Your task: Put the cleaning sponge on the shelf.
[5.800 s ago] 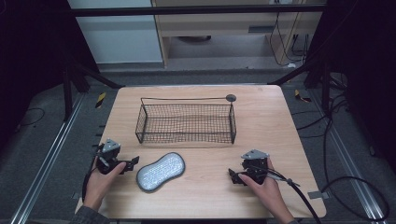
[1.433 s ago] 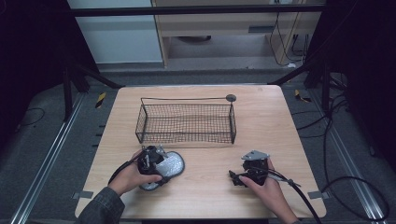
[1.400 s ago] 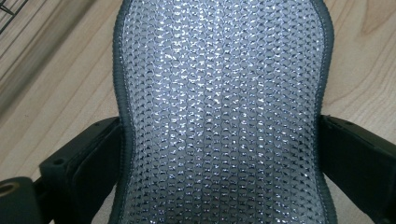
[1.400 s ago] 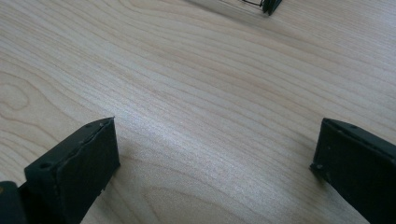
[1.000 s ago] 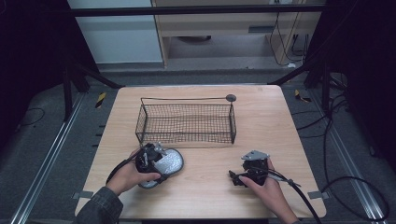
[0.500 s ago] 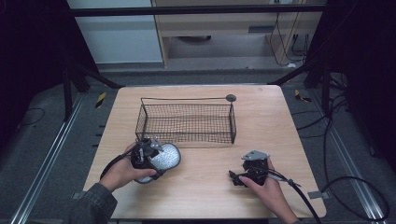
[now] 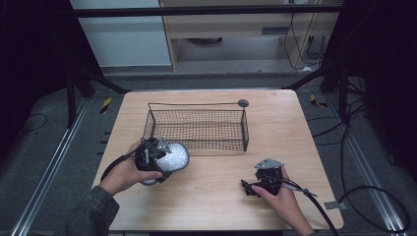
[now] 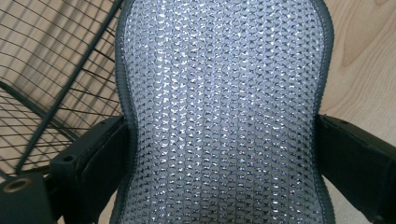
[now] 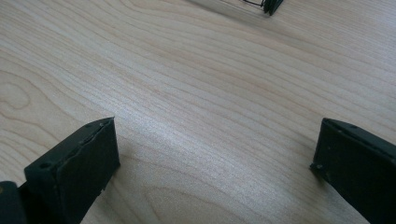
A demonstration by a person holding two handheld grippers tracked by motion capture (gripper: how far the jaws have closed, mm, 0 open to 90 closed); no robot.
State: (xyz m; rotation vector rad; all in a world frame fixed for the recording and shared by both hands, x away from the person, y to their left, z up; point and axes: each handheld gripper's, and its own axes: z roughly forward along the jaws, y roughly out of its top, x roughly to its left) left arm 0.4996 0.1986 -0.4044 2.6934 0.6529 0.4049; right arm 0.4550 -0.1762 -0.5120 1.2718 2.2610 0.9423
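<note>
Left gripper [image 8: 219,154] clamping silver pad [image 8: 219,102], basket [image 8: 56,70] alongside

Tabletop [image 7: 211,172] evenly lit; surroundings dark; frames sharp.

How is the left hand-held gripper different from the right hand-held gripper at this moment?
The left hand-held gripper is shut on the silver mesh pad; the right hand-held gripper is open and holds nothing. The left is beside the wire basket; the right is over bare table. Both have black jaws.
</note>
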